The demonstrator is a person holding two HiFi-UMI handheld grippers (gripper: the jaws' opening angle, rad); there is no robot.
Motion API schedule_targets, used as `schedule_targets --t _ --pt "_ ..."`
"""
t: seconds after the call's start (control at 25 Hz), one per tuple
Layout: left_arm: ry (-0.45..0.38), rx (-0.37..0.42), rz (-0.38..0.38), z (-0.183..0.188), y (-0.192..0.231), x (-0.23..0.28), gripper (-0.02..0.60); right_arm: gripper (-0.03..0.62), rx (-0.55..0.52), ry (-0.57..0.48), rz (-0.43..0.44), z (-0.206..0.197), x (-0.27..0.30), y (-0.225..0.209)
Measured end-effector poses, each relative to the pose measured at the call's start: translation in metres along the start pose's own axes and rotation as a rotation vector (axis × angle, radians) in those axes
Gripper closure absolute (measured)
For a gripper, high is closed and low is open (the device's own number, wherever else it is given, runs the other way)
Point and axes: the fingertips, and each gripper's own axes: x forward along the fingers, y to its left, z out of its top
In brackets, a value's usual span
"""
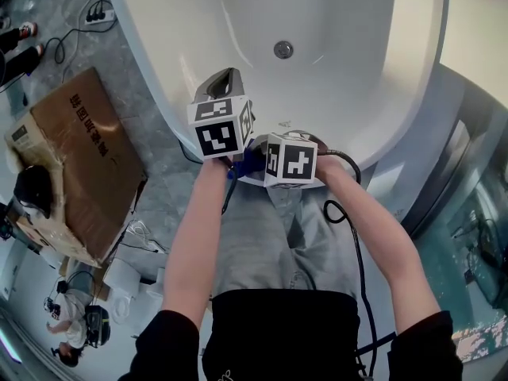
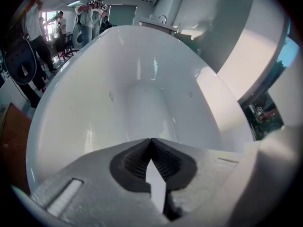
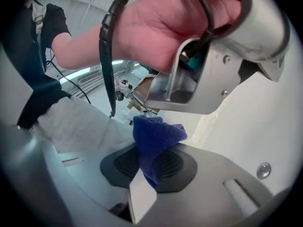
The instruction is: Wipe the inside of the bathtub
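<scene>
The white bathtub (image 1: 238, 22) fills the top of the head view, with its round drain (image 1: 283, 49) on the floor. My left gripper (image 1: 223, 86) hangs over the tub's near rim, shut with nothing between its jaws (image 2: 151, 143). It looks along the bare tub inside (image 2: 142, 98). My right gripper (image 1: 255, 160) sits just right of it at the rim, shut on a blue cloth (image 3: 154, 138). A bit of the cloth (image 1: 244, 163) shows between the two marker cubes. In the right gripper view the left hand (image 3: 156, 27) and the left gripper's body are close above the cloth.
A cardboard box (image 1: 79, 157) lies on the floor left of the tub. A power strip (image 1: 99, 16) with cables is farther back. A black cable (image 1: 353, 236) trails from my right gripper. People (image 2: 92, 8) stand beyond the tub's far end. Glass panels (image 1: 468, 213) stand on the right.
</scene>
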Motion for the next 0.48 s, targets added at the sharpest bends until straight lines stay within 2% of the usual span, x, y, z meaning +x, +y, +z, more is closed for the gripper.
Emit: schedule_targets --t 0.24,0.48 --pt "-0.008 0.029 0.025 0.008 0.002 -0.001 0.578 0.520 0.081 -0.079 -0.117 -0.002 -0.034 -0.034" --pt "-0.025 0.039 0.029 0.031 0.005 -0.001 0.578 0.520 0.166 -0.178 -0.304 -0.007 -0.105 -0.093"
